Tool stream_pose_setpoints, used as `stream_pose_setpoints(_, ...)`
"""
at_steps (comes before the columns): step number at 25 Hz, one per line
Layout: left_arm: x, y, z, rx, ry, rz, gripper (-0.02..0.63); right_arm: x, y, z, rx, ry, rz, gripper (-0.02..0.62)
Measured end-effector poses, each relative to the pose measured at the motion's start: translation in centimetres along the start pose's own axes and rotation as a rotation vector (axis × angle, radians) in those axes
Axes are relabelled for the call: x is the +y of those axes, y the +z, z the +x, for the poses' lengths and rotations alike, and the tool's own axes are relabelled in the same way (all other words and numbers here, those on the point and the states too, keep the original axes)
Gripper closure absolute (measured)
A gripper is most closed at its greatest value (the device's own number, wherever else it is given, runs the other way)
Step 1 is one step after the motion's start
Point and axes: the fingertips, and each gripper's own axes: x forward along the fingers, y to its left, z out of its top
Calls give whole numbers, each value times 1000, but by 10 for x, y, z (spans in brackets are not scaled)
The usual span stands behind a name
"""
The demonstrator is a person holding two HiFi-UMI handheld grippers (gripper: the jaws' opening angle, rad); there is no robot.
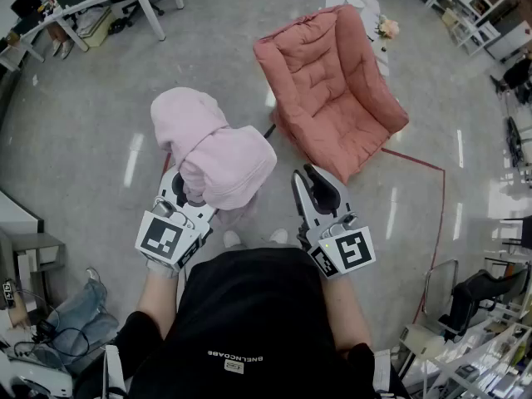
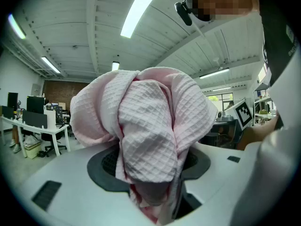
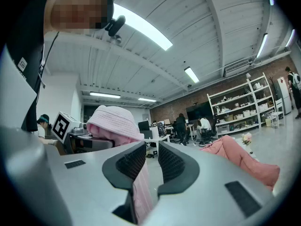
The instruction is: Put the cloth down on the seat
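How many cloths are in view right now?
1: the pink cloth, bunched in the left gripper, short of the pink seat. Nothing lies on the seat; the bundle could hide a second.

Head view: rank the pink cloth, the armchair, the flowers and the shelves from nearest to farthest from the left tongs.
1. The cloth, bunched and clamped in the left tongs themselves.
2. The armchair, ahead and to the right on the floor.
3. The flowers, just past the armchair's back.
4. The shelves, at the far upper right, beyond the flowers.
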Motion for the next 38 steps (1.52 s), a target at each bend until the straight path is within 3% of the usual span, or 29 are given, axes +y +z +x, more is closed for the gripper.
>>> stream_pose_setpoints(7,-23,3,24,47,17,52,339,-37,6,-21,-14,2,34,494)
stream_pose_setpoints(21,-32,9,35,17,138,17,339,-94,2,-77,-53,0,108,494)
stream_pose_setpoints(28,-20,5,61,42,125,31,339,-118,-3,-57,-17,-38,115,494)
stream_pose_setpoints(38,49,3,105,68,97,12,339,-141,1,23,22,-57,120,494)
